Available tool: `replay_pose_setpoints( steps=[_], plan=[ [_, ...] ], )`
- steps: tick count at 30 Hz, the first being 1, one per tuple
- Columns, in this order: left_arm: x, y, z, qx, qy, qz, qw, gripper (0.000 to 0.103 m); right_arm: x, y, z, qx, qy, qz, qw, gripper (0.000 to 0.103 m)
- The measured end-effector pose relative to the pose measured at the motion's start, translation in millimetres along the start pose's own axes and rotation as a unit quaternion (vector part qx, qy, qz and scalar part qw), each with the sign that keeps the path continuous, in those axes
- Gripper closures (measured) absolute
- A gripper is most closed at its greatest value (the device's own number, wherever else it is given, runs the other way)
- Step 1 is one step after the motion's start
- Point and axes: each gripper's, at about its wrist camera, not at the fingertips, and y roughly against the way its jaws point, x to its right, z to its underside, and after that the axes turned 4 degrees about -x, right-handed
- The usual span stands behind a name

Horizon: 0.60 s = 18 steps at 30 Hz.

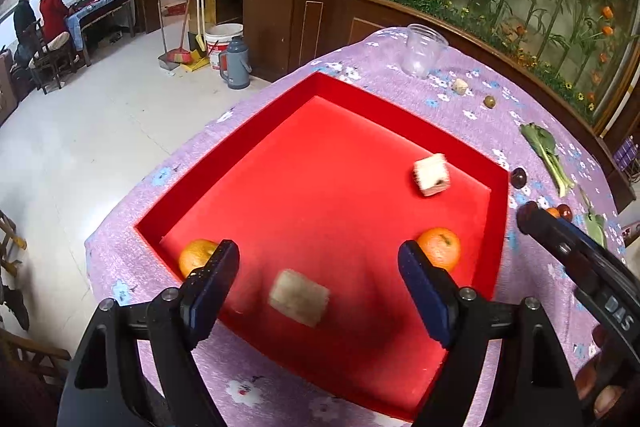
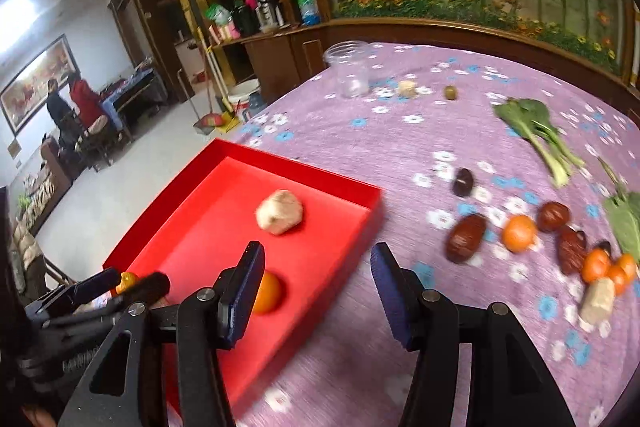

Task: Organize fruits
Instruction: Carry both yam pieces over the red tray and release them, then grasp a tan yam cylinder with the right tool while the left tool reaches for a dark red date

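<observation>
A: Both grippers are seen spread. The left gripper (image 1: 318, 263) is held over the lower part of the red tray (image 1: 498, 195) with nothing pinched; a pale block (image 1: 299, 303), blurred, is seen between its fingers but untouched by the pads.

B: And the right gripper (image 2: 318, 269)?

A: Also spread and empty, held over the tray's right wall at the bottom centre of its frame. An orange (image 2: 270, 293) is half hidden behind its left finger.

B: What is counted in the tray?

A: 2 oranges, including one at lower left (image 1: 196, 257), and 2 pale blocks, one of them a cube (image 1: 431, 174) toward the right of the left wrist view.

B: Where is the fruit that remains outside?

A: On the purple tablecloth (image 2: 360, 147), to the right of the right gripper: a brown date (image 2: 466, 238), then a small orange (image 2: 519, 233), then more dates and oranges at the right edge. The right hand is judged the nearer one.

B: Which way does the date lie?

A: Its long axis runs from lower left to upper right in the frame. The fingers would probably be set across that axis, on its narrow sides. The small orange is round, so no axis matters.
</observation>
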Motion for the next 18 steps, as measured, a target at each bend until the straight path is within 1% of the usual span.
replay_pose_setpoints(
  steps=[4, 7, 10, 12, 14, 16, 18],
  plan=[
    [22.9, 3.4, 5.4, 0.004, -0.027, 0.013, 0.9995, 0.021, 30.6, 29.3, 19.7, 0.018, -0.030, 0.012, 0.999, 0.040],
    [45.3, 7.3, 11.0, 0.010, -0.055, 0.025, 0.9981, 0.021, 66.5, 55.1, 41.4, 0.031, -0.065, 0.037, 0.997, 0.040],
    [69.4, 8.3, 16.2, 0.011, -0.087, 0.036, 0.9955, 0.021, 105.5, 70.9, 59.3, 0.030, -0.106, 0.070, 0.991, 0.040],
    [89.9, 6.2, 20.7, 0.006, -0.107, 0.046, 0.9932, 0.021, 134.6, 77.5, 70.8, 0.027, -0.140, 0.097, 0.985, 0.040],
    [109.3, 2.8, 22.4, 0.002, -0.126, 0.055, 0.9905, 0.021, 159.5, 78.7, 77.9, 0.016, -0.165, 0.112, 0.980, 0.040],
    [127.0, -0.6, 23.8, 0.003, -0.144, 0.053, 0.9881, 0.021, 175.4, 77.7, 80.8, 0.012, -0.178, 0.122, 0.976, 0.040],
    [145.7, -6.1, 23.7, 0.002, -0.161, 0.054, 0.9855, 0.021, 181.7, 76.2, 80.9, 0.009, -0.179, 0.125, 0.976, 0.040]
  ],
)
